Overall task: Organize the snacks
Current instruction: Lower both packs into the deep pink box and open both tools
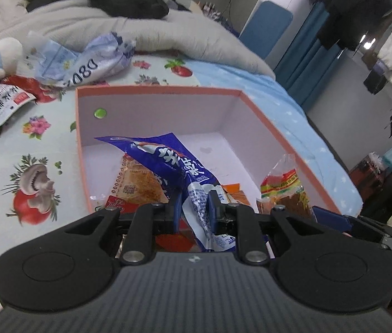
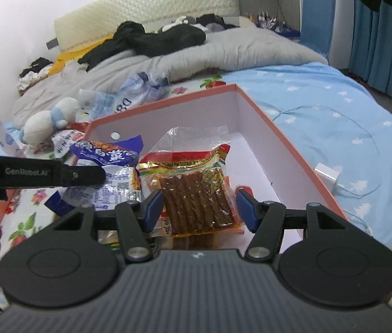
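Note:
A pink-rimmed cardboard box (image 1: pixel 157 90) (image 2: pixel 293 144) with a white inside sits on the bed. My left gripper (image 1: pixel 194 208) is shut on a blue snack bag (image 1: pixel 168 161), held over the box's near end; the bag also shows in the right wrist view (image 2: pixel 107 158). An orange snack pack (image 1: pixel 137 183) lies under it. My right gripper (image 2: pixel 200 208) is open, its fingers on either side of a clear pack of brown sticks (image 2: pixel 196 197) (image 1: pixel 284 186) inside the box, not pressing it.
On the patterned sheet left of the box lie a red-and-white snack packet (image 1: pixel 4 102), a crumpled plastic bag (image 1: pixel 84 61) and a plush toy (image 2: pixel 45 119). A grey duvet (image 2: pixel 223 55) lies behind. A white charger and cable (image 2: pixel 329 174) lie on the right.

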Action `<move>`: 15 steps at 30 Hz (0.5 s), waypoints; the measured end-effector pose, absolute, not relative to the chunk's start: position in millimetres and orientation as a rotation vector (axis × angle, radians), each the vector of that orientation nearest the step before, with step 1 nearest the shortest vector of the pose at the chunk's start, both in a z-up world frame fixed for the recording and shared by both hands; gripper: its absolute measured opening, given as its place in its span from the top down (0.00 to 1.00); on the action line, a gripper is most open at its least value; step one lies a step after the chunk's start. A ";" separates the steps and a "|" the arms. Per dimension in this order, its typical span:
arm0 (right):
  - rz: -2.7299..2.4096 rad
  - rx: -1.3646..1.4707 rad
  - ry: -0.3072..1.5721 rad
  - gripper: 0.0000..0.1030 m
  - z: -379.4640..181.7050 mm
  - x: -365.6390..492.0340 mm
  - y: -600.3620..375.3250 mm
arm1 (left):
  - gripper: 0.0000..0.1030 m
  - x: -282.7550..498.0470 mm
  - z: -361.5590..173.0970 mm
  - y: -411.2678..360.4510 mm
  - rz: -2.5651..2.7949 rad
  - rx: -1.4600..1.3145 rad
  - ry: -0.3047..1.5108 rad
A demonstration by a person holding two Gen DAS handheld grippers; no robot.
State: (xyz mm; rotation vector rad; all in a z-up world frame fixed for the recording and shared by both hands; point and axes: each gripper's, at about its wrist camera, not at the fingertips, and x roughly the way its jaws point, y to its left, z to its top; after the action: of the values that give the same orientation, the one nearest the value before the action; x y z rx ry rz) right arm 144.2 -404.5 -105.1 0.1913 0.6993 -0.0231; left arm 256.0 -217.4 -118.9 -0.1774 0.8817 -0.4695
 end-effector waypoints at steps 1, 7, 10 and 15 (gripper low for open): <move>-0.025 0.195 0.708 0.41 -109.7 150.2 -406.9 | 0.78 260.5 -122.8 -220.3 -0.468 -0.173 0.891; -0.036 0.212 0.752 0.40 -130.0 172.4 -417.9 | 0.78 279.8 -141.5 -229.1 -0.460 -0.151 0.924; -0.032 0.212 0.760 0.39 -131.5 174.1 -419.9 | 0.77 280.8 -141.2 -228.5 -0.455 -0.153 0.924; -0.051 0.203 0.754 0.24 -125.9 169.8 -423.9 | 0.54 270.1 -128.7 -225.8 -0.451 -0.142 0.891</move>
State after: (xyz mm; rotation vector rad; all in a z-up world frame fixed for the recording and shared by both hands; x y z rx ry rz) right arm 169.8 -423.9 -125.9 0.2033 0.7543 -0.0512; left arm 270.1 -225.8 -128.7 -0.1422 0.8909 -0.4512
